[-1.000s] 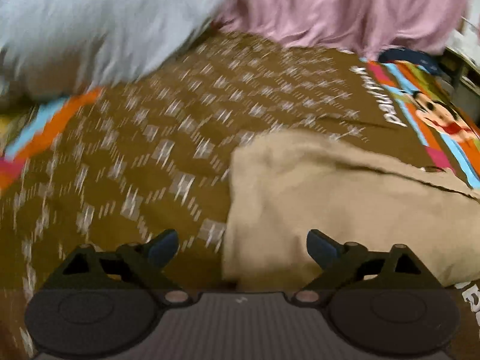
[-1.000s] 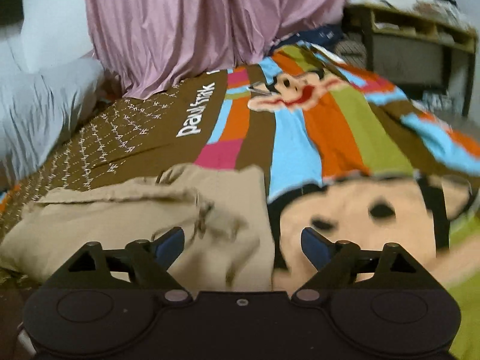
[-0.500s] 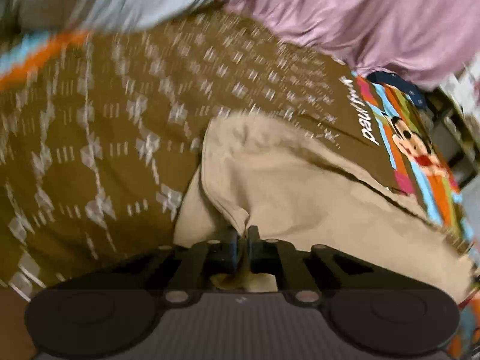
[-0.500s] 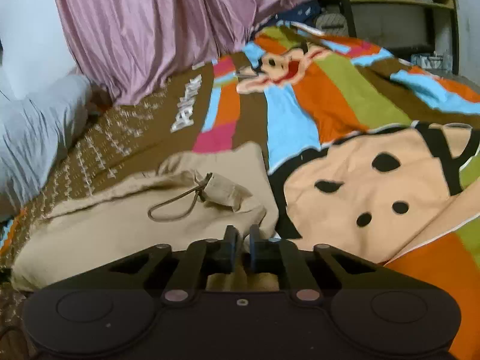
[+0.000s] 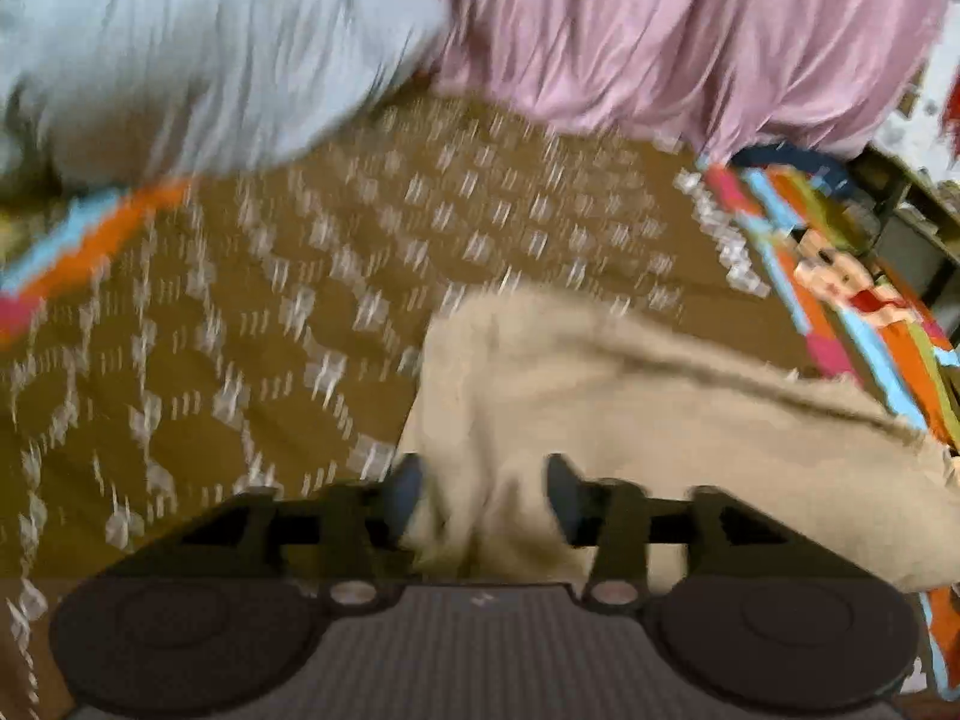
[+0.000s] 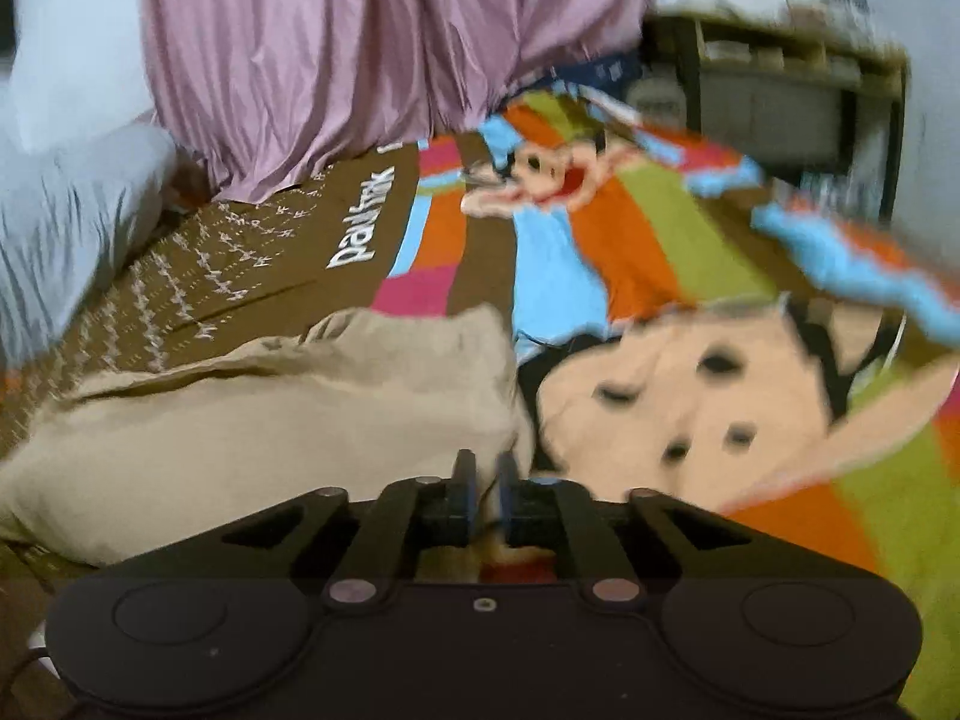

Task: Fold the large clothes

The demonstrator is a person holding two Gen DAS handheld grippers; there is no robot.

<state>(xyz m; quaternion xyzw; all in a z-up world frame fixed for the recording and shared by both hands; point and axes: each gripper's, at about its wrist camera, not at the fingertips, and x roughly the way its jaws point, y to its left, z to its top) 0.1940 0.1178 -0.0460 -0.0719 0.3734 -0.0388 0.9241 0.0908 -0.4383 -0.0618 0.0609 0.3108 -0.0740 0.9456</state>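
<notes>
The left gripper (image 5: 483, 495) is standing half open, and its jaws have just been opening; a bunched corner of the beige garment (image 5: 630, 414) is lying between them, but the pads are not pressing on it. The right gripper (image 6: 485, 480) is showing only a narrow gap, its jaws have also just been opening, and the near right corner of the garment is sitting just beyond its tips. I cannot tell whether any cloth is still sitting in that gap.

The garment is lying as a flat folded bundle on the bedspread (image 6: 660, 252), partly over the brown patterned part (image 5: 270, 312) and partly beside the striped cartoon part. A grey pillow (image 5: 198, 60) and a pink curtain (image 6: 336, 60) are standing well behind it.

I think the main risk is that cloth is clinging to a pad while a gripper is pulling away; this would be dragging the top layer and opening the fold. The left corner is already looking bunched, so it may be springing up. Both views are blurred, so quick motion may be shifting the bundle too.
</notes>
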